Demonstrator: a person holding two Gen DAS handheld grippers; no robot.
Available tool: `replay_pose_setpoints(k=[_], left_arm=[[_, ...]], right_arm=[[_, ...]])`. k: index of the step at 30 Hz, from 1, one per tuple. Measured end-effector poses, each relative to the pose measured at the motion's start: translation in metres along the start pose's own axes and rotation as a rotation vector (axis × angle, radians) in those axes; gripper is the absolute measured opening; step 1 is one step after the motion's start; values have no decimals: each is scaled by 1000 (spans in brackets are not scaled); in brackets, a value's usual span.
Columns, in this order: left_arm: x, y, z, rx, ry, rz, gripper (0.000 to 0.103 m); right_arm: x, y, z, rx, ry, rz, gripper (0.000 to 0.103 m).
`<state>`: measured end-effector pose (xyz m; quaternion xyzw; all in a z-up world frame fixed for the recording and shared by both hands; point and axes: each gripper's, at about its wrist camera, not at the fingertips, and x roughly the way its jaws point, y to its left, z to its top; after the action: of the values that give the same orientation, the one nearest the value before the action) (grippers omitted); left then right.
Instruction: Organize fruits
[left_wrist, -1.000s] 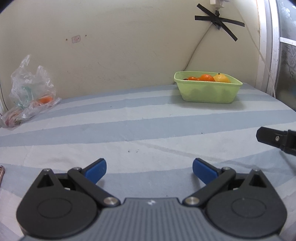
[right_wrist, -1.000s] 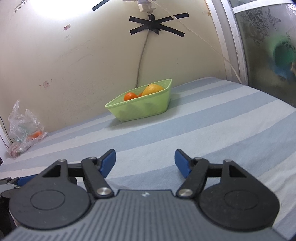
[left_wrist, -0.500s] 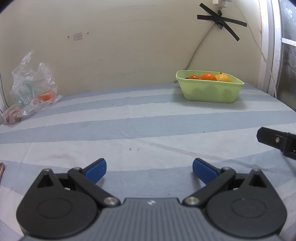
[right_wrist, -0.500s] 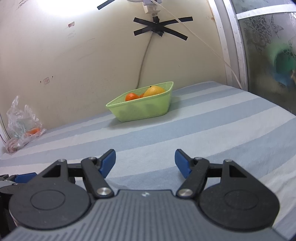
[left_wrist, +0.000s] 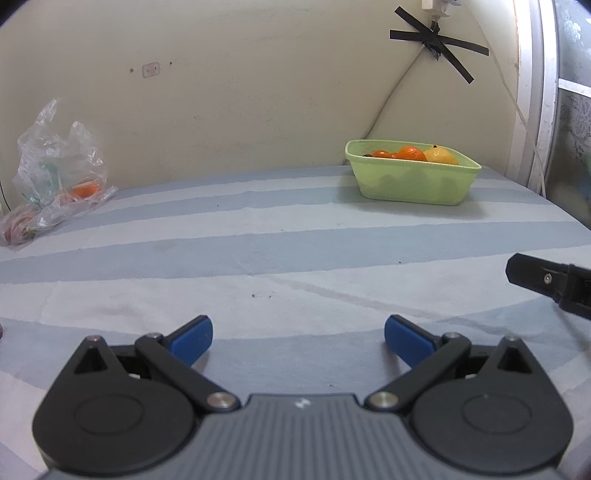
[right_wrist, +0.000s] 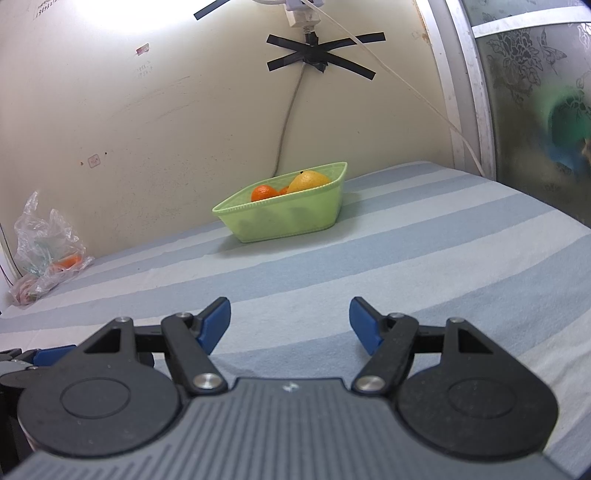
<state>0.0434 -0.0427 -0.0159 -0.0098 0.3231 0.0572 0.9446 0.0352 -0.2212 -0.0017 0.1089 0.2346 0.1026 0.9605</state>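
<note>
A light green basket (left_wrist: 413, 184) stands at the back right of the striped bed and holds oranges (left_wrist: 409, 153) and a yellow fruit (left_wrist: 442, 156). It also shows in the right wrist view (right_wrist: 288, 218) with an orange (right_wrist: 263, 192) and the yellow fruit (right_wrist: 308, 181). A clear plastic bag (left_wrist: 55, 173) with an orange fruit inside lies at the back left by the wall; it also shows in the right wrist view (right_wrist: 44, 254). My left gripper (left_wrist: 297, 338) is open and empty, low over the sheet. My right gripper (right_wrist: 290, 325) is open and empty.
The striped blue and white sheet (left_wrist: 258, 258) covers the surface. A cream wall with a taped cable (right_wrist: 317, 55) is behind. A frosted window (right_wrist: 535, 92) stands at the right. Part of the right gripper (left_wrist: 550, 280) shows at the left wrist view's right edge.
Both views have tilted slightly, so the basket and the bag sit a little differently in the frames. Both grippers stay open and empty.
</note>
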Motion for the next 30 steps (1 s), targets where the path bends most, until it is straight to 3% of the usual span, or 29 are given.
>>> replay_pose_setpoints(k=[30], left_arm=[[3,5,1,-43,25,-10,103]], right_arm=[[3,-1,0,4,9,8,75]])
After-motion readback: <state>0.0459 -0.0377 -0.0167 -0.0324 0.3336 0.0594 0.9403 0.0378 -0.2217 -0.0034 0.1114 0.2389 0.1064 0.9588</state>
